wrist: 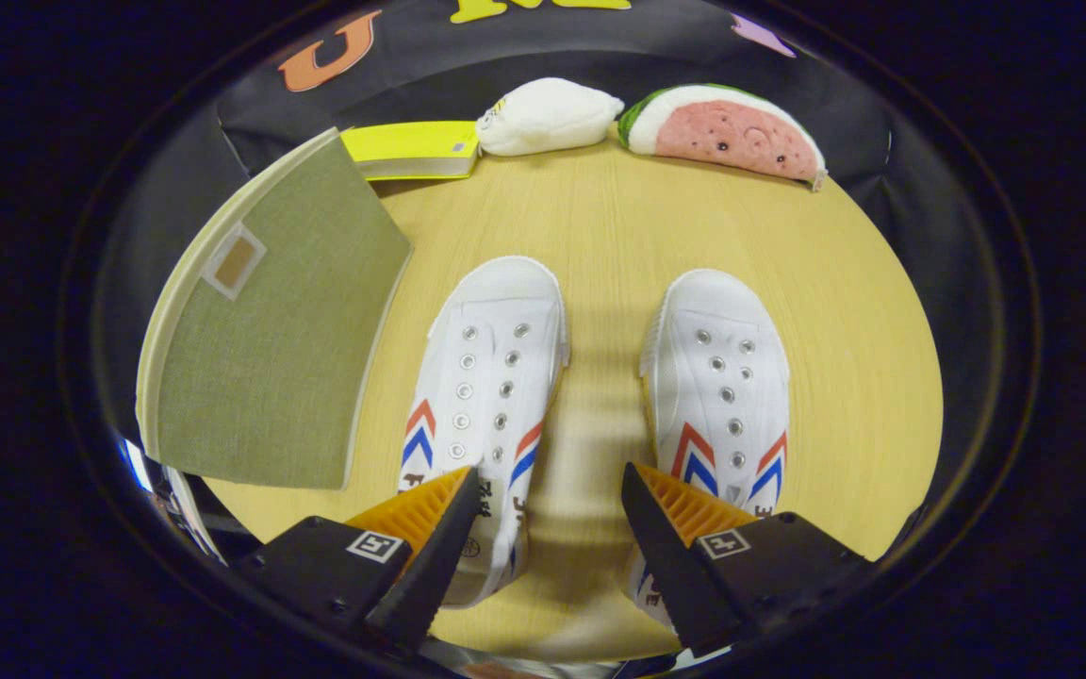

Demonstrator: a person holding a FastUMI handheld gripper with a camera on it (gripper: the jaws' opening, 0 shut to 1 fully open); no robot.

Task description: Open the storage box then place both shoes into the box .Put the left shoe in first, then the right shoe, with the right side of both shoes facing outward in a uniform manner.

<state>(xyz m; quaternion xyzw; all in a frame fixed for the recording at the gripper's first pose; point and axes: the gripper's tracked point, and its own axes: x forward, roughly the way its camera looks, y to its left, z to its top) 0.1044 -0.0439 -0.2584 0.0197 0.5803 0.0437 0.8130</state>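
Two white shoes lay side by side on the wooden surface [618,217], toes pointing away.
The left shoe [486,377] and right shoe [722,387] bore red-and-blue chevrons; their lettering was unreadable. The tool [551,500] hung wide apart above them, gripping nothing. The closed green storage box [270,339] sat left of them.

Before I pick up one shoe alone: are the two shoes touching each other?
Apart. The gripper view shows a strip of bare table between the left shoe and the right shoe. The gripper is open above them.
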